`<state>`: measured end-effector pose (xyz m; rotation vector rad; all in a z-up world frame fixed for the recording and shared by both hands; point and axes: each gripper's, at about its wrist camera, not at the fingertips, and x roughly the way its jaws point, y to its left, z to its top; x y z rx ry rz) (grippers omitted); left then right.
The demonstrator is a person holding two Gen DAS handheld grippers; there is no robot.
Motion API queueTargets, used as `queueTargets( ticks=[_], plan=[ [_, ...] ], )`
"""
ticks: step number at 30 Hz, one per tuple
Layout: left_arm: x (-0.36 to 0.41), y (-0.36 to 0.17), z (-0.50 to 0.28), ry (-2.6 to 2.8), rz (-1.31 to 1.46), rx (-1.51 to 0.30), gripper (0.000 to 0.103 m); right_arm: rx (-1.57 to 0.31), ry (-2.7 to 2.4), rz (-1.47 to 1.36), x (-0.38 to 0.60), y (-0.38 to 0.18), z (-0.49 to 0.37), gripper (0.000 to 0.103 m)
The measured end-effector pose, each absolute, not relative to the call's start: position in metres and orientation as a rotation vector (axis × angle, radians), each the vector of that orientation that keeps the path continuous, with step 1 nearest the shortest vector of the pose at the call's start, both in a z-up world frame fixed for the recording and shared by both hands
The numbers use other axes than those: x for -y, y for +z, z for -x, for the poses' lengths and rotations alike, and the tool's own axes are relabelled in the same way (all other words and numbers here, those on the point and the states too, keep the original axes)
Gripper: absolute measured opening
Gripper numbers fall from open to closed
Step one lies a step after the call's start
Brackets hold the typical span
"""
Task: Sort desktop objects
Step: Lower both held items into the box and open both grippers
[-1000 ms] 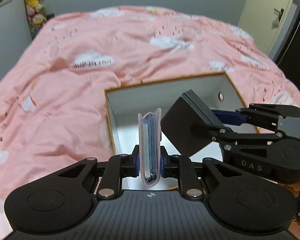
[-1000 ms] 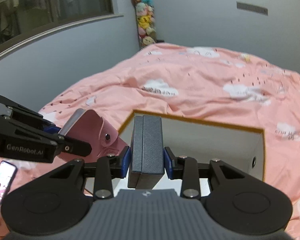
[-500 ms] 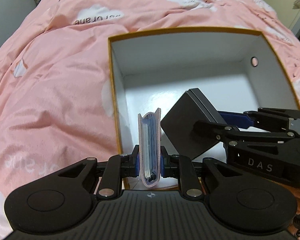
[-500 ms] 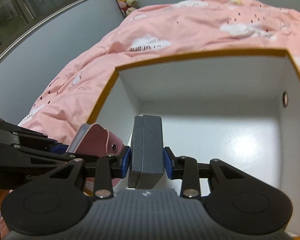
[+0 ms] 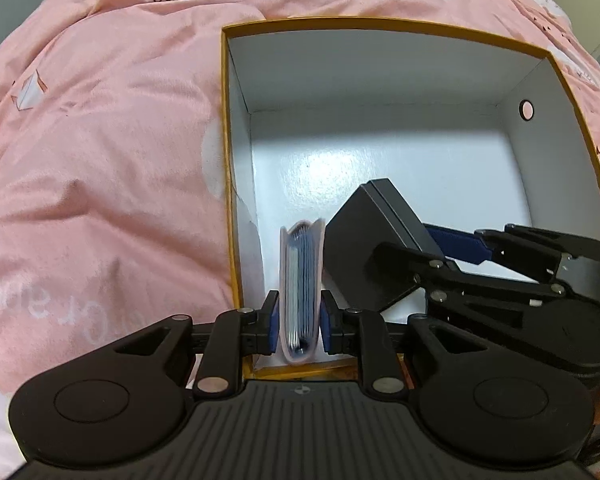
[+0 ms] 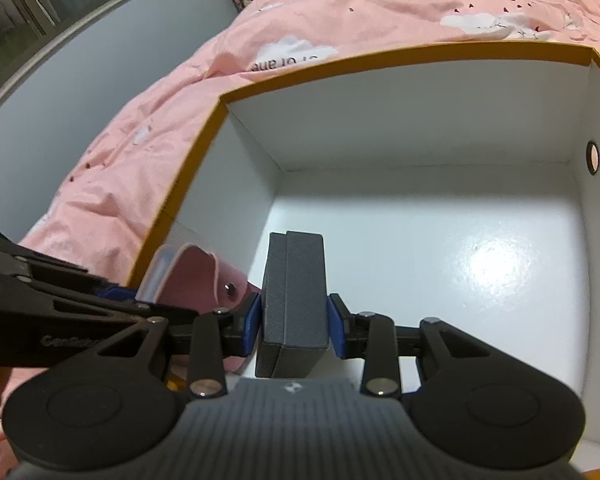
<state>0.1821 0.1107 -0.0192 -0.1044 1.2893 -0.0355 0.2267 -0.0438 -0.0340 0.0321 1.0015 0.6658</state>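
Left wrist view: left gripper jaws opening around pink card holder with blue sleeves, long axis pointing down into white orange-rimmed cardboard box, near-left corner. Right gripper clamps dark grey textured case just right of it (also over box). Box otherwise looks empty; pink quilt all round

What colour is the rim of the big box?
The box's rim is orange-yellow, and the inside is white. The right wrist view shows it best.
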Motion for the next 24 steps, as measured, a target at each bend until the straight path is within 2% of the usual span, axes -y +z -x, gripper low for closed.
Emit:
queueTargets(
  ticks=[5, 7, 14, 24],
  plan=[
    [-0.120, -0.015, -0.178, -0.063, 0.159, -1.285, 0.024, -1.020, 0.676, -0.021, 0.041, -0.037, -0.227, 0.037],
    [-0.123, -0.006, -0.172, -0.058, 0.152, -1.244, 0.030, -1.028, 0.679, -0.024, 0.040, -0.038, -0.225, 0.037],
    [-0.146, 0.024, -0.147, -0.006, 0.207, -1.092, 0.030, -1.082, 0.702, -0.055, 0.033, -0.042, -0.222, 0.036],
    [-0.165, 0.007, -0.145, -0.016, 0.332, -1.110, 0.030, -1.169, 0.736, -0.184, 0.034, -0.043, -0.228, 0.040]
  ],
)
